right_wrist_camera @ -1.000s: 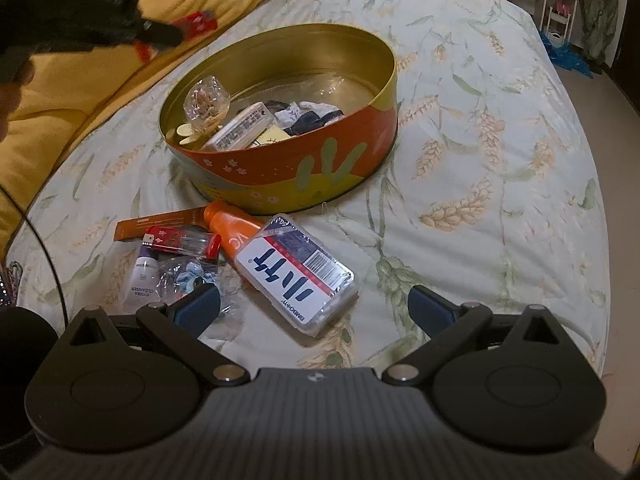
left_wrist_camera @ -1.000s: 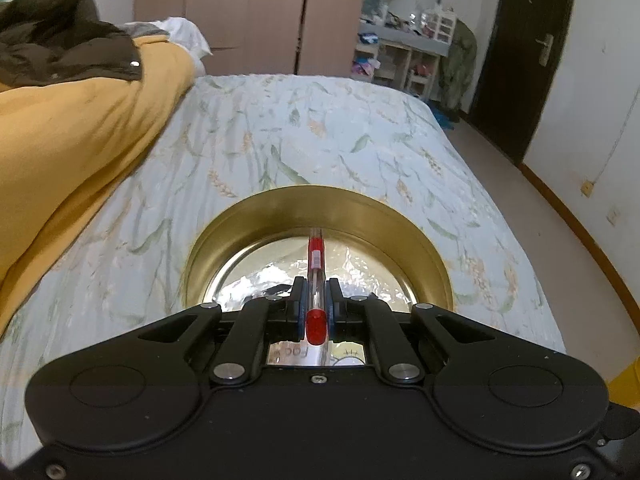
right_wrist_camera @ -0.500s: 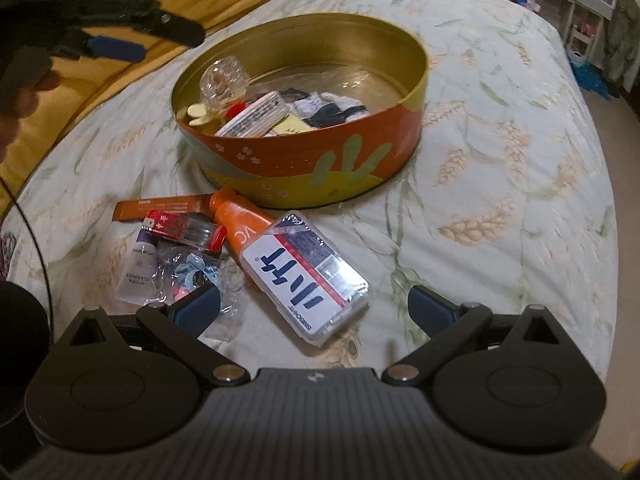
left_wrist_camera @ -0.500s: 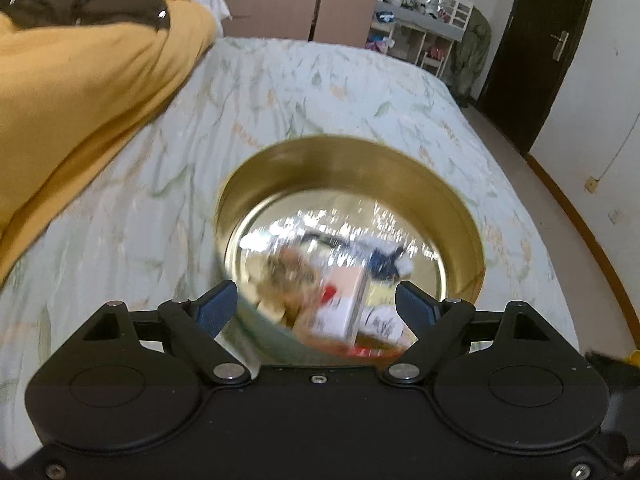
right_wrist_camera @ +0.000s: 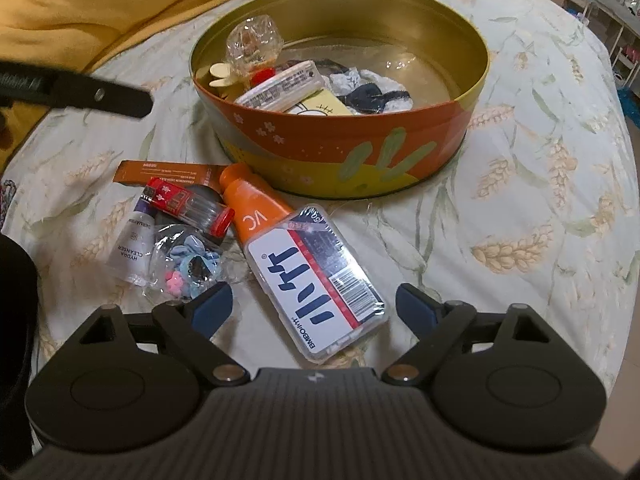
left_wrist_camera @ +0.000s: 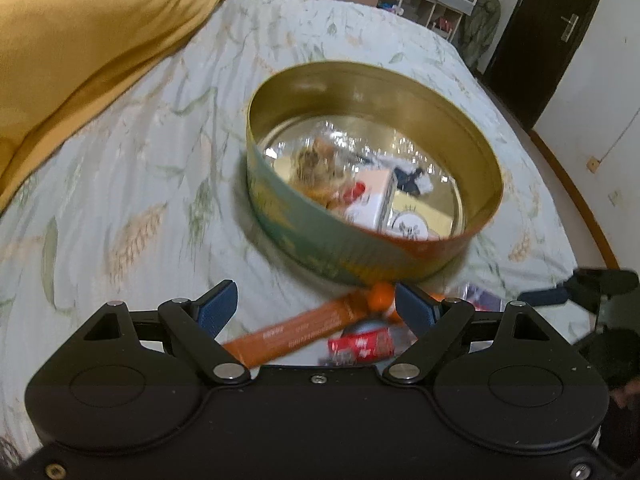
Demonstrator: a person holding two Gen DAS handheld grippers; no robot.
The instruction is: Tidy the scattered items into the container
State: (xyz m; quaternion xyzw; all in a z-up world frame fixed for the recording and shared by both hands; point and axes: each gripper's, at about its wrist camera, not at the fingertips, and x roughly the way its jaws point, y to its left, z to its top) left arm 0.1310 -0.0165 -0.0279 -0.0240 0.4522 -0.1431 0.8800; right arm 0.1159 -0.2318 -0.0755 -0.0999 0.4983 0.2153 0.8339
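Observation:
A round orange and yellow tin point(right_wrist_camera: 340, 152) stands on the bed with several small items in it; the left wrist view shows its wall point(left_wrist_camera: 340, 240). Loose items lie at its near side: an orange tube point(right_wrist_camera: 256, 208), a clear plastic box point(right_wrist_camera: 316, 280), a red pen pack point(right_wrist_camera: 188, 204), a slim brown box point(right_wrist_camera: 160, 170), a white cleanser tube point(right_wrist_camera: 134, 248) and a bag of hair ties point(right_wrist_camera: 192, 264). My right gripper point(right_wrist_camera: 314, 304) hangs over the clear box, jaws closing, pads clear of it. My left gripper point(left_wrist_camera: 316, 304) is open and empty above the slim box point(left_wrist_camera: 296, 332).
A yellow blanket point(left_wrist_camera: 80, 40) is heaped along the bed's left side. The floral sheet point(right_wrist_camera: 540, 220) right of the tin carries nothing. The bed's right edge drops to the floor point(left_wrist_camera: 568, 184), with a dark door point(left_wrist_camera: 552, 20) beyond.
The left gripper opened and let the red pen go into the tin. It then drew back and down toward the loose items. The right gripper sank toward the clear box and its jaws narrowed.

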